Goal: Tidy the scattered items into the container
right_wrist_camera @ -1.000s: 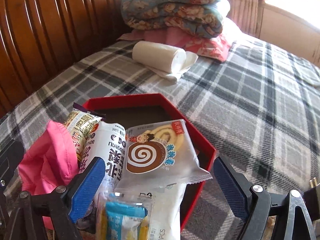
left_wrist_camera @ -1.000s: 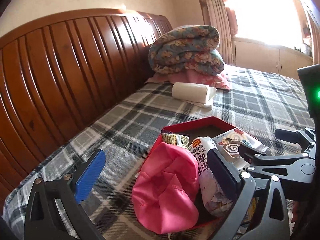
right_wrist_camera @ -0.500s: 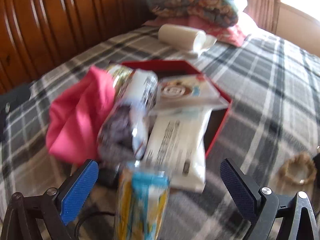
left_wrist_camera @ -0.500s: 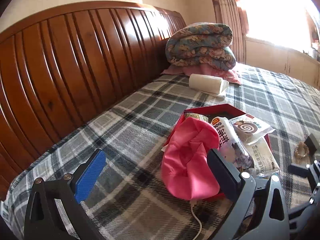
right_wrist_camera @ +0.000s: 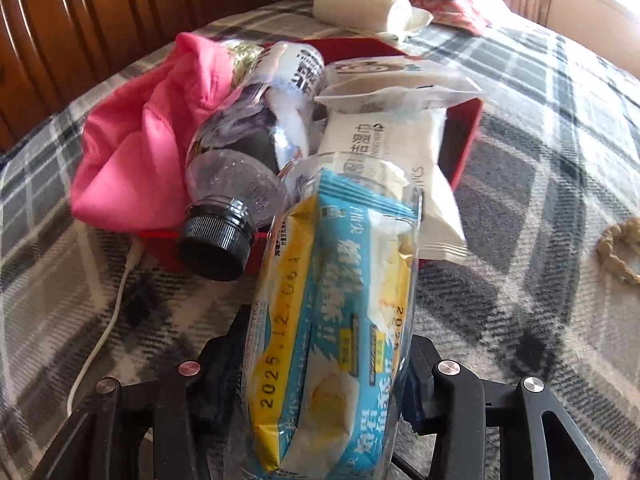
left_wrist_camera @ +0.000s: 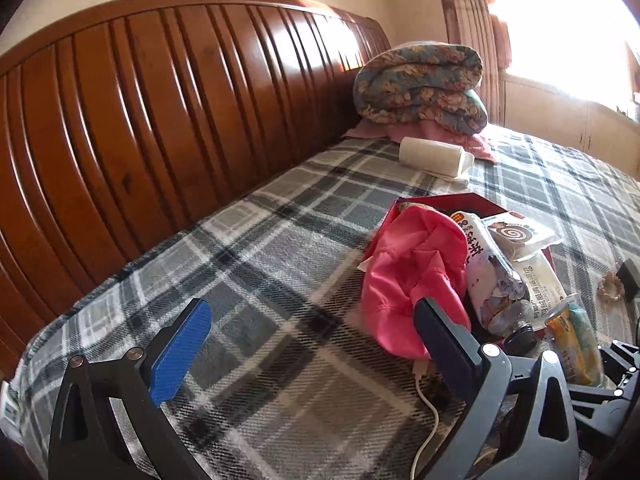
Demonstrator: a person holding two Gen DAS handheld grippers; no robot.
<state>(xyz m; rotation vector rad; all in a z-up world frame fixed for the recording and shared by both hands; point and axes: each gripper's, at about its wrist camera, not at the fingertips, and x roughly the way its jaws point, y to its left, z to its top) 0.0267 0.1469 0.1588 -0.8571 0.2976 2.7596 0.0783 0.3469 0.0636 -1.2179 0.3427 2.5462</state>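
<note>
A red box (right_wrist_camera: 466, 140) on the plaid bed holds a pink cloth (right_wrist_camera: 148, 140), a black-capped bottle (right_wrist_camera: 240, 168), a wipes pack (right_wrist_camera: 384, 140) and a swirl-cake packet (left_wrist_camera: 516, 236). My right gripper (right_wrist_camera: 328, 380) is closing its jaws. Both press on a blue and yellow snack pack (right_wrist_camera: 332, 300), which leans against the box's near edge and hides the fingertips. My left gripper (left_wrist_camera: 312, 332) is open over bare blanket to the left of the box (left_wrist_camera: 452, 202), with nothing between its fingers. The pink cloth (left_wrist_camera: 408, 272) hangs over the box's left side.
A beige braided ring (right_wrist_camera: 620, 248) lies on the blanket right of the box. A white cable (right_wrist_camera: 100, 332) runs from under the box's near corner. Farther back are a rolled white towel (left_wrist_camera: 432, 156), a folded floral quilt (left_wrist_camera: 420, 84) and the wooden headboard (left_wrist_camera: 160, 120).
My right gripper went from wide open to closed around the snack pack and sank closer to the box. My left gripper drew back to the left, so the box sits farther right in its view.
</note>
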